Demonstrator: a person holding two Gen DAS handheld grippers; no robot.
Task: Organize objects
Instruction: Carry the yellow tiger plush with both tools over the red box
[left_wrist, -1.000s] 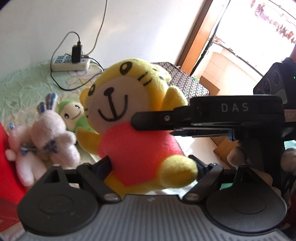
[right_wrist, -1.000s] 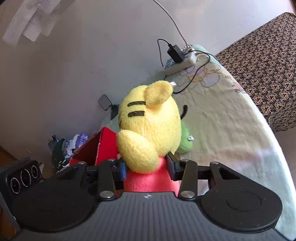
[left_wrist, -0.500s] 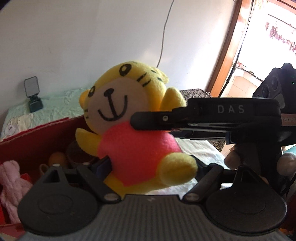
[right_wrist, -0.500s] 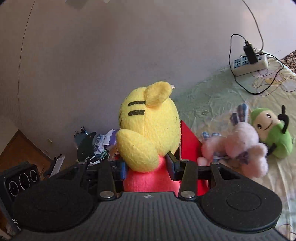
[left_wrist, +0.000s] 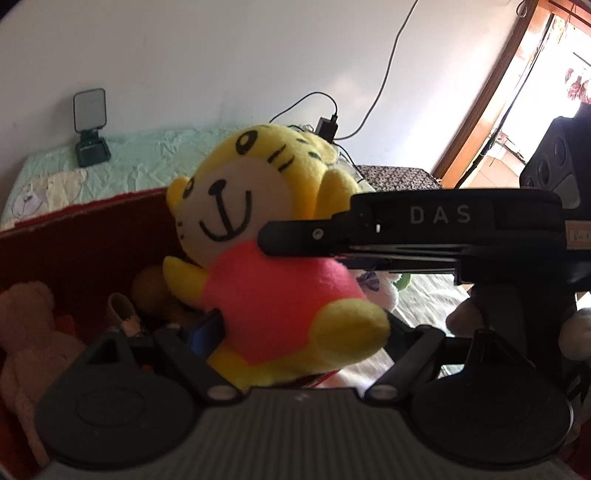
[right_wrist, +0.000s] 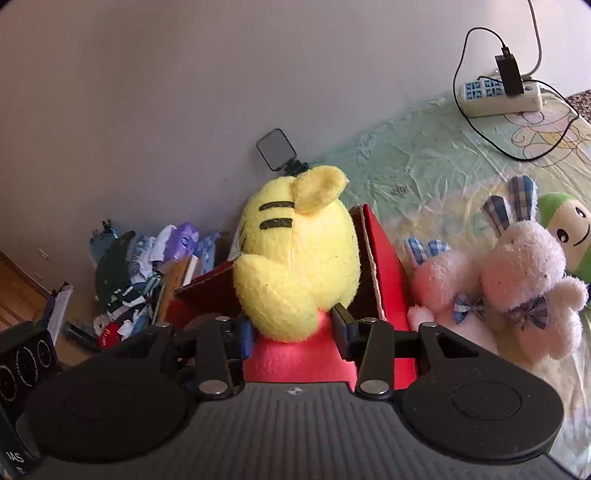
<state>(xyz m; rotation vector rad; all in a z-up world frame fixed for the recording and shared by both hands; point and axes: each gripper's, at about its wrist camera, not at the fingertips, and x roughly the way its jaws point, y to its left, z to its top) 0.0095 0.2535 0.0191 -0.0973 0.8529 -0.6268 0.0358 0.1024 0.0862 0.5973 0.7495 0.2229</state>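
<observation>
Tiger plush (right_wrist: 295, 258) is being gripped by both claws, left gripper (left_wrist: 295, 332) and right gripper (right_wrist: 291, 328), tilting downward over one red box (right_wrist: 384, 266); two pink rabbits (right_wrist: 517, 273) are lying beside its edge.

Left gripper (left_wrist: 303, 332): jaws clamped on the plush's lower body. Right gripper (right_wrist: 293, 332), entering left view from 3 o'clock: jaws clamped at its neck.
</observation>
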